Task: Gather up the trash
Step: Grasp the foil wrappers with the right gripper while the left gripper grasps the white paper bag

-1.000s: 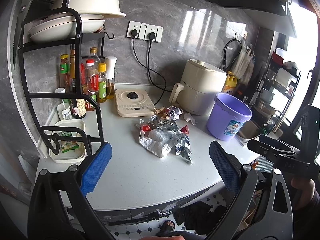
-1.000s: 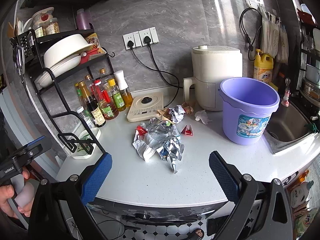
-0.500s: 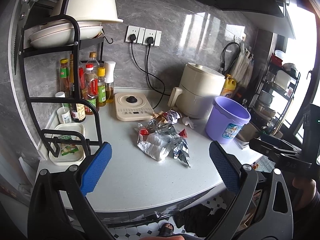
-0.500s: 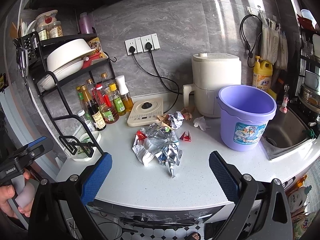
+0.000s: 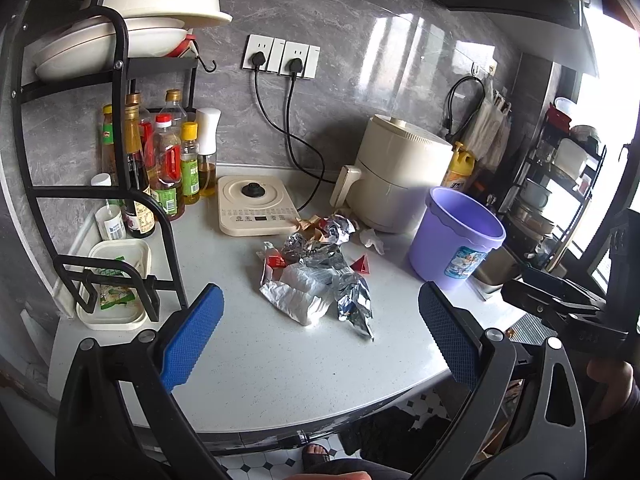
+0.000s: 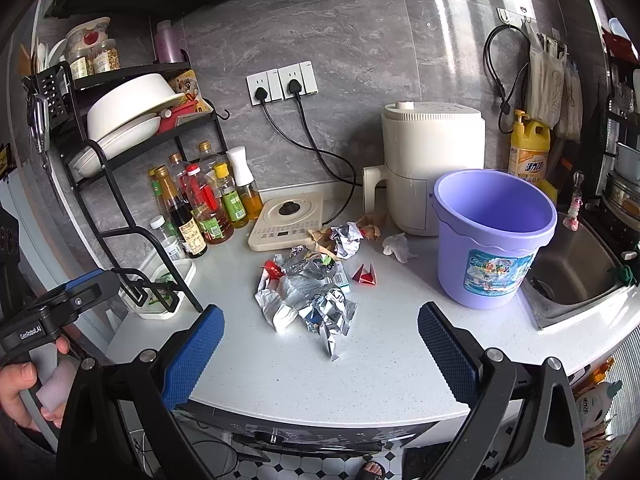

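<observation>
Left gripper (image 5: 320, 332): fingers spread wide, nothing between the blue pads (image 5: 192, 340) — it hangs over the front edge of the worktop (image 5: 260, 368), well short of the trash.
Right gripper (image 6: 320, 344): also spread wide and empty, above the front edge, with the foil pile just beyond the gap.
Foil wrappers (image 6: 308, 300): a crumpled silver heap near the middle of the worktop, several pieces overlapping.
Red scrap (image 6: 365, 274): a small folded piece lying apart, just right of the heap, toward the bucket.
Crumpled foil ball (image 6: 346, 238): behind the heap, touching brown paper scraps, close to the front of the induction cooker (image 6: 286, 220).
White tissue (image 6: 396, 246): a wad between the foil ball and the bucket, in front of the air fryer (image 6: 432, 168).
Purple bucket (image 6: 494, 236): upright and open near the right end of the worktop, beside the sink (image 6: 576, 276) — its inside looks bare.
Bottles (image 6: 208, 200): clustered at the back left, under the black rack (image 6: 120, 160).
Hand (image 6: 24, 388): at the left edge of the right wrist view, gripping the left gripper's handle.
</observation>
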